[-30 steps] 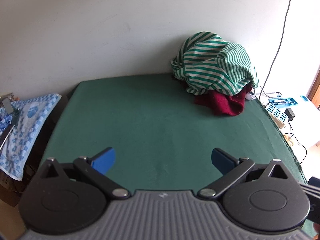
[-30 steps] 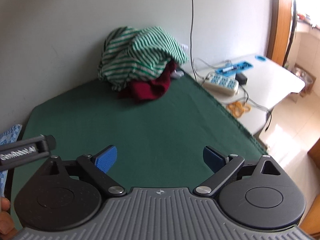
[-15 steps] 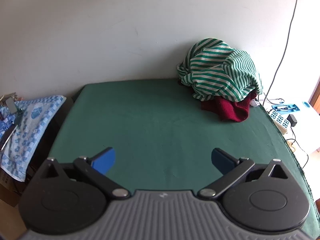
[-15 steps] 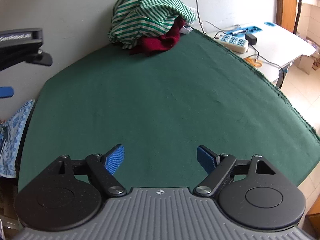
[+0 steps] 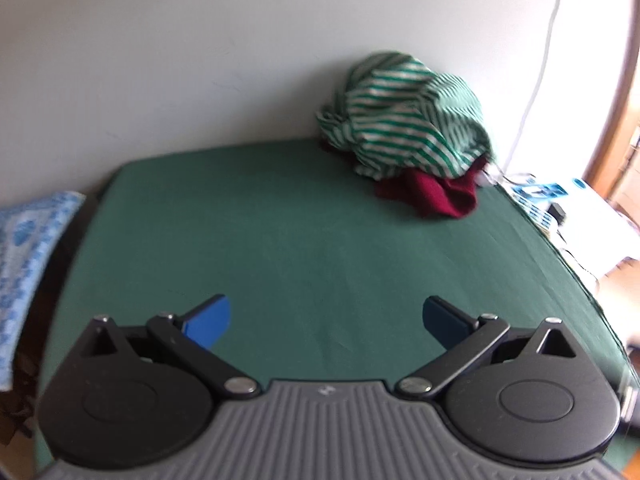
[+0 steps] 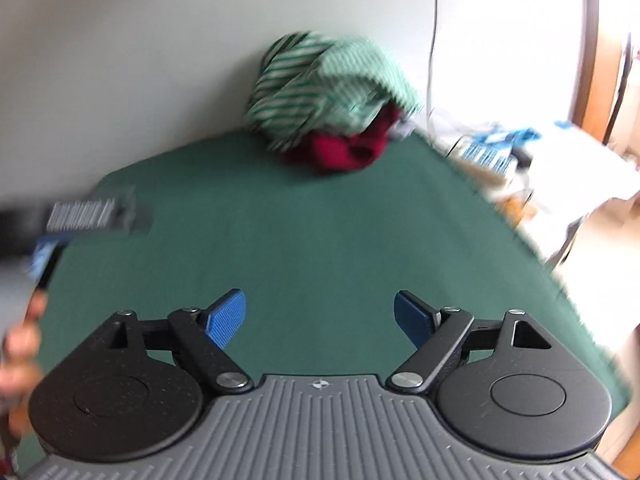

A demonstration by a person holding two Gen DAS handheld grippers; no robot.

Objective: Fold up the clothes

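Observation:
A heap of clothes sits at the far right corner of the green table [image 5: 280, 248]: a green-and-white striped garment [image 5: 404, 120] on top of a dark red garment [image 5: 432, 196]. Both show in the right wrist view too, the striped one [image 6: 320, 92] over the red one [image 6: 340, 152]. My left gripper [image 5: 326, 318] is open and empty over the near part of the table, far from the heap. My right gripper [image 6: 320, 318] is open and empty, also near the front. The left gripper's body [image 6: 88, 214] appears blurred at the left of the right wrist view.
A blue-and-white patterned cloth [image 5: 24, 248] lies off the table's left edge. A white side table [image 5: 580, 208] with a power strip and small blue items stands to the right, with a cable [image 5: 536, 80] running up the wall. The green table [image 6: 320, 240] meets a white wall behind.
Both grippers have shifted; the views are blurred with motion. The right wrist view has tilted up and turned toward the heap. Both jaws stay open.

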